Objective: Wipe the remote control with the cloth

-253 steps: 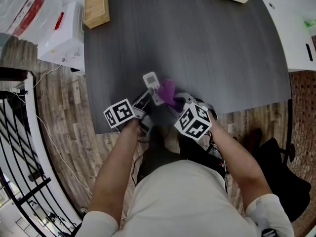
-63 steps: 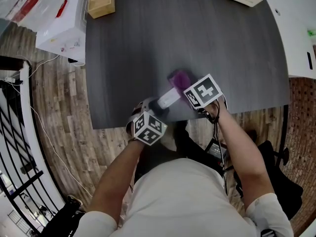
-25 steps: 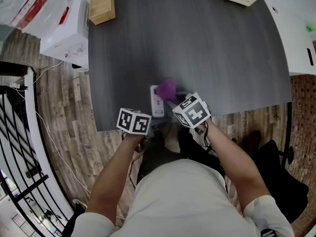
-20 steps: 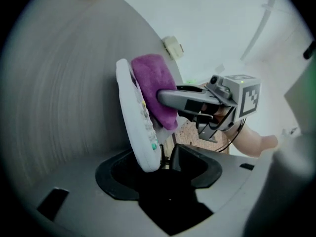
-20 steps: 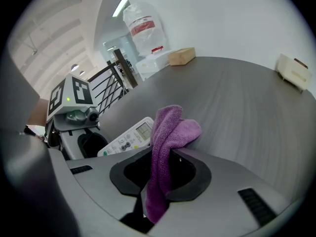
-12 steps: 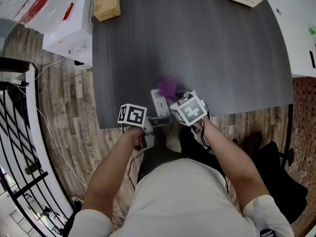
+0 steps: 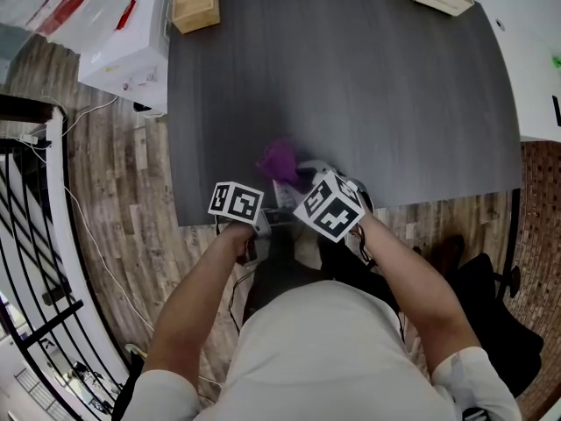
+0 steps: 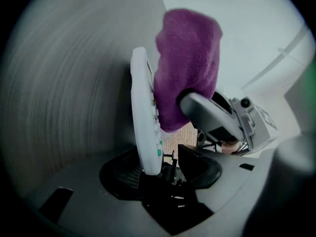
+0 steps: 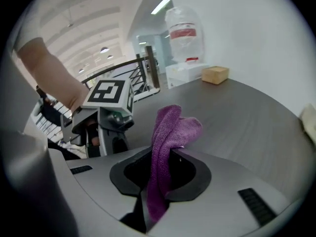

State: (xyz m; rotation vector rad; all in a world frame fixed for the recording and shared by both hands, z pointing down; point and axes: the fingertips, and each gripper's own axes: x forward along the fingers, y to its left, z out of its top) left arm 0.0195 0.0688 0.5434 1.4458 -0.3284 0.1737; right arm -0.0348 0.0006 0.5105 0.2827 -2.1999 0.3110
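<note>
- Our left gripper (image 8: 160, 168) holds the remote (image 8: 144, 127) by its lower end, fingers (image 8: 197, 164) set wide and clamped on it. The remote stands on edge, with the buttons facing 3 o'clock in the left gripper view.
- In the head view the remote sits at the 6 o'clock edge of the bench (image 7: 351, 86), mostly hidden under our two grippers.
- Our right gripper (image 9: 160, 174) has its fingers (image 9: 124, 180) narrow, pinching the cloth (image 9: 170, 132). A free fold bulges out toward 12 o'clock.
- In the left gripper view the cloth seems pressed against the button face, covering its upper half.
- We judge the wipe is under way on that face.
- To do it well, we would press lightly and square to the face. The remote is gripped at one end only and could pivot.
- We would stroke along its length from 12 toward 6 o'clock, so the lower buttons get covered too.
- Then we would turn the remote for the back and edges.
</note>
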